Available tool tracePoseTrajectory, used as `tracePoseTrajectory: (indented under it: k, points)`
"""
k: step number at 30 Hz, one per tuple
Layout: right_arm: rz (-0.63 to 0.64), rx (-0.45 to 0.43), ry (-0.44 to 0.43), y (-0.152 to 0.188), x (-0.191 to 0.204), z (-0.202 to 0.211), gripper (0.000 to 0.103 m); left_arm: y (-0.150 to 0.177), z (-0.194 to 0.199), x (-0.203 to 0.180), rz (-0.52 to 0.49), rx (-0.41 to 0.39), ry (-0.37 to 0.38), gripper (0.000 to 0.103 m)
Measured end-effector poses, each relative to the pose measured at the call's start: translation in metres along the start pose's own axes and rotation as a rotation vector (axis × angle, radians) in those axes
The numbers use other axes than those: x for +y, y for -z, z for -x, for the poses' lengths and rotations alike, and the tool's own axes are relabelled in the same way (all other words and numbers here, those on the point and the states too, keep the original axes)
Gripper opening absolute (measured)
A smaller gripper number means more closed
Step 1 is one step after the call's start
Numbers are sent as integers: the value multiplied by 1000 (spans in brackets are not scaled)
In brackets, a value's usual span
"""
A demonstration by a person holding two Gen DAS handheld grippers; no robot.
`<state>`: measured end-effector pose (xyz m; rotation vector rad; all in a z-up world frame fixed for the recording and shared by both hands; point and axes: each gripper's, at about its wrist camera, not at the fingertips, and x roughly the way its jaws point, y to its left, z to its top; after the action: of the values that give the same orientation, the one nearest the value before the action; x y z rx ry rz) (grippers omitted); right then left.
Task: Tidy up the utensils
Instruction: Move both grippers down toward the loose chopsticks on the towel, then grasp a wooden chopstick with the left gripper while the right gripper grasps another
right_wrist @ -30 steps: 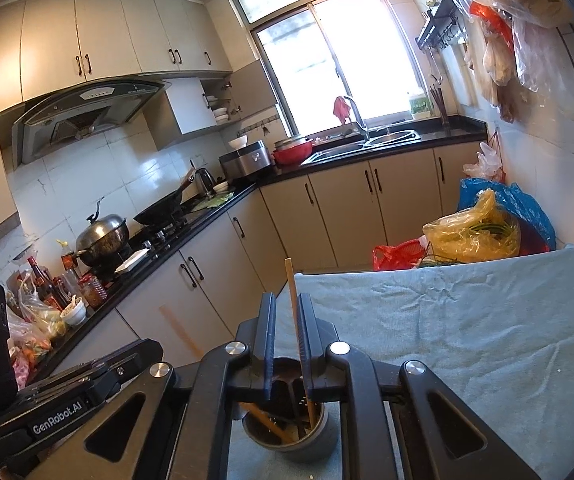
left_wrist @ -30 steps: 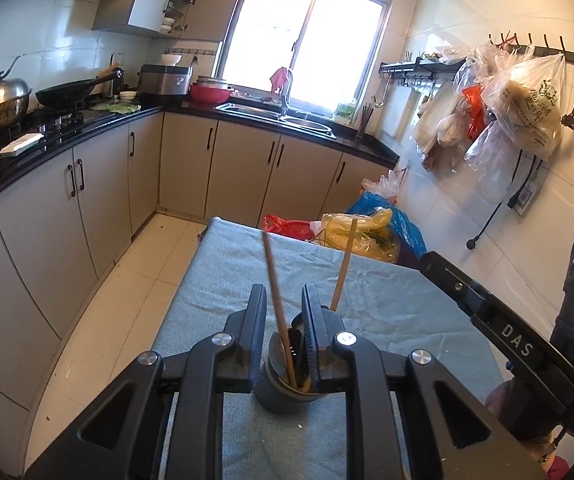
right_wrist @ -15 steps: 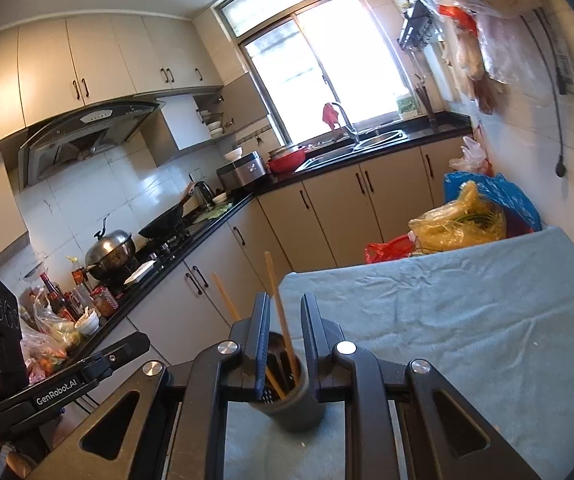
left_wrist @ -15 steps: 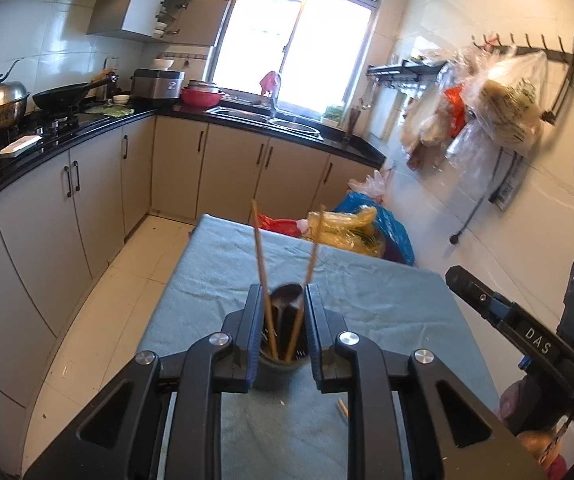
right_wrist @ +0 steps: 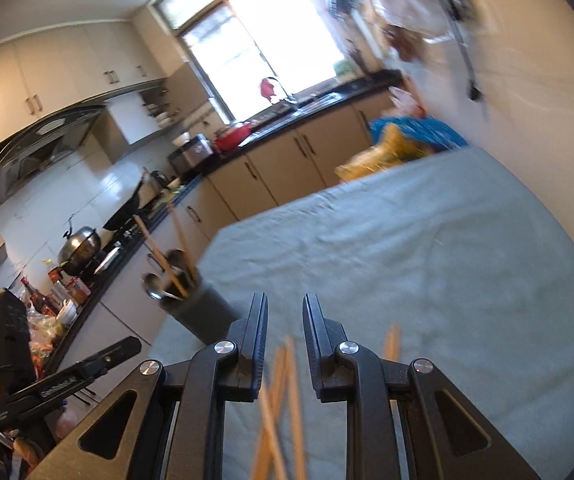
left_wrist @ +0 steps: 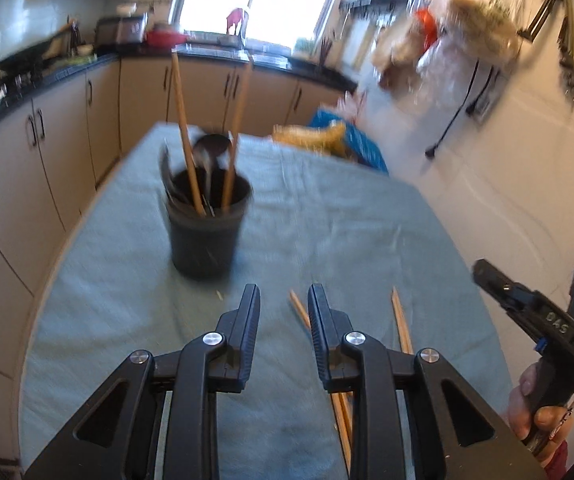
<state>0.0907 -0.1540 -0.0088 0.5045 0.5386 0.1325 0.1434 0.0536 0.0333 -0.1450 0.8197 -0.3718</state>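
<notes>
Both grippers, left gripper (left_wrist: 279, 306) and right gripper (right_wrist: 285, 314), are now drawn back from the cup (left_wrist: 205, 224), released and empty; loose chopsticks (left_wrist: 401, 320) are targeted next.

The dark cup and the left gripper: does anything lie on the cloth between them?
In the left wrist view, the stretch from the dark cup to the left gripper is bare grey-green cloth. The loose chopsticks lie to the right, by its right jaw.

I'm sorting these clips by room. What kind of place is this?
A home kitchen, most likely: a sink under the window, a lidded pot on the stove, and a range hood below wall cabinets.
</notes>
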Motion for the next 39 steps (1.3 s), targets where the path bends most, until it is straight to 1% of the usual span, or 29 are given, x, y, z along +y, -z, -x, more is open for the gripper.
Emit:
tracePoseTrajectory:
  k: [3, 7, 9, 13, 15, 19, 26, 28, 29, 30, 33, 35, 36, 39]
  points:
    - [-23, -14, 60, 10, -33, 12, 20, 13, -21, -5, 13, 65, 5, 24]
    - [-82, 17, 125, 21, -68, 12, 20, 26, -49, -8, 52, 151, 19, 24]
    - [-112, 34, 137, 29, -83, 8, 20, 28, -62, -7, 83, 193, 27, 24]
    - [-124, 48, 146, 38, -96, 0, 20, 28, -83, -1, 149, 258, 23, 24]
    - [-121, 53, 145, 42, -99, -4, 20, 28, -91, 1, 177, 276, 26, 24]
    - [-115, 70, 145, 53, -103, -11, 20, 24, -101, 0, 202, 289, 20, 24]
    - [-104, 60, 119, 56, -99, -9, 20, 18, -119, -11, 212, 308, 24, 24]
    - [-102, 60, 115, 56, -98, -10, 20, 18, -123, -14, 203, 314, 8, 24]
    - [-105, 61, 115, 56, -99, -10, 20, 20, -126, -16, 192, 325, -3, 22]
    - [-109, 63, 116, 56, -99, -11, 20, 21, -127, -17, 181, 327, -9, 12]
    - [-116, 93, 116, 56, -100, -15, 20, 25, -125, -19, 136, 312, -30, 10]
    - [-129, 131, 120, 55, -100, -19, 20, 27, -121, -21, 99, 296, -42, 8]
    - [-152, 153, 102, 53, -100, -20, 20, 27, -120, -21, 84, 294, -44, 6]
    - [-171, 202, 71, 46, -94, -27, 20, 30, -120, -16, 64, 287, -36, 6]
